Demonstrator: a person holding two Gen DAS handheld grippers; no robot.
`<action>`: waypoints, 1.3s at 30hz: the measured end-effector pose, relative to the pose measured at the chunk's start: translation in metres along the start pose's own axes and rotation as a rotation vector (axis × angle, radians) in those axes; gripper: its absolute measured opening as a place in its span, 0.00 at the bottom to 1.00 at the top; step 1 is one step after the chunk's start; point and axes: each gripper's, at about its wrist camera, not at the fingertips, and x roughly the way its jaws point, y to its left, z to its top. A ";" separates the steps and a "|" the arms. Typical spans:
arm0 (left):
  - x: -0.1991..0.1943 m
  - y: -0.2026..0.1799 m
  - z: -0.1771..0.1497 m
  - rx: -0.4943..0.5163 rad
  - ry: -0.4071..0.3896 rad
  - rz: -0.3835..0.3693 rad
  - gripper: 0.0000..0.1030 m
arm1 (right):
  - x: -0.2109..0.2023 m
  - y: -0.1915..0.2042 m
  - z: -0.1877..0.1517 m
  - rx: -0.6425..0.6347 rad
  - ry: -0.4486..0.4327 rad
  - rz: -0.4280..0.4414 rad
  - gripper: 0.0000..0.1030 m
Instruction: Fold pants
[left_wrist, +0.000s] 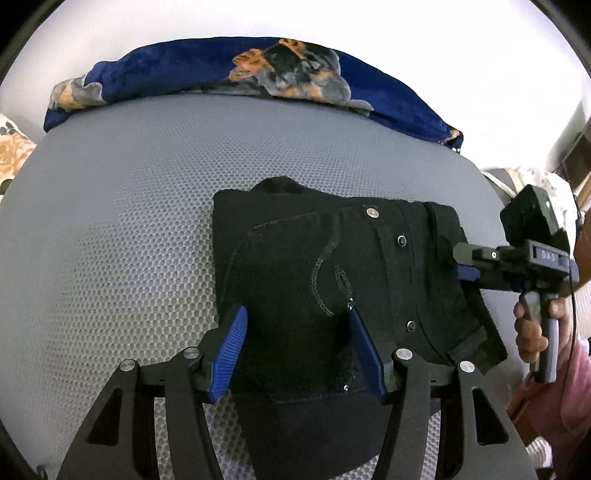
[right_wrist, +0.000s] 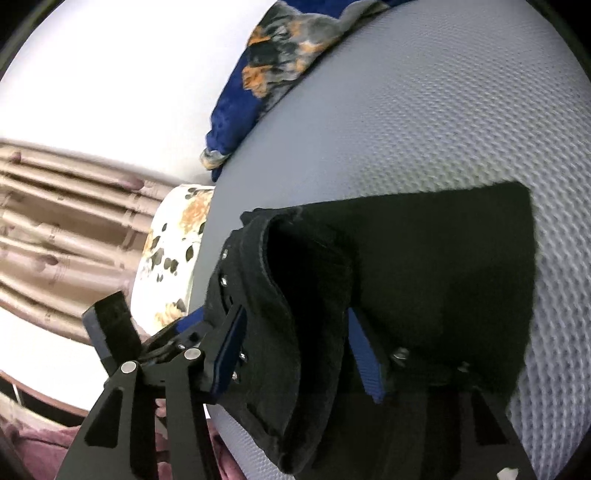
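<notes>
Black pants (left_wrist: 314, 240) lie folded into a thick rectangle on the grey mesh mattress (left_wrist: 110, 221), with buttons and stitched seams facing up. My left gripper (left_wrist: 297, 312) hovers over their near part, open. One blue pad sits at the pants' left edge and the other on the cloth, which lies flat between them. My right gripper (left_wrist: 463, 264) reaches in from the right at the pants' edge. In the right wrist view the bunched fold of the pants (right_wrist: 443, 258) fills the gap of that gripper (right_wrist: 295, 314), which is shut on it.
A blue blanket (left_wrist: 221, 70) with orange and grey flowers lies along the mattress's far edge. A flowered pillow (right_wrist: 173, 251) and a beige curtain (right_wrist: 55, 221) are beyond the mattress's side. A person's hand (left_wrist: 532, 332) and pink sleeve (left_wrist: 565, 398) hold the right gripper.
</notes>
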 end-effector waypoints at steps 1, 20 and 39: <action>0.001 -0.002 0.000 0.002 -0.003 0.001 0.58 | 0.002 0.000 0.001 -0.002 0.003 0.006 0.53; 0.011 -0.009 -0.002 0.008 -0.004 0.005 0.64 | 0.016 0.002 0.005 -0.012 -0.013 -0.038 0.23; -0.010 -0.030 0.022 -0.013 -0.086 -0.075 0.64 | -0.035 0.077 0.001 -0.110 -0.180 -0.273 0.10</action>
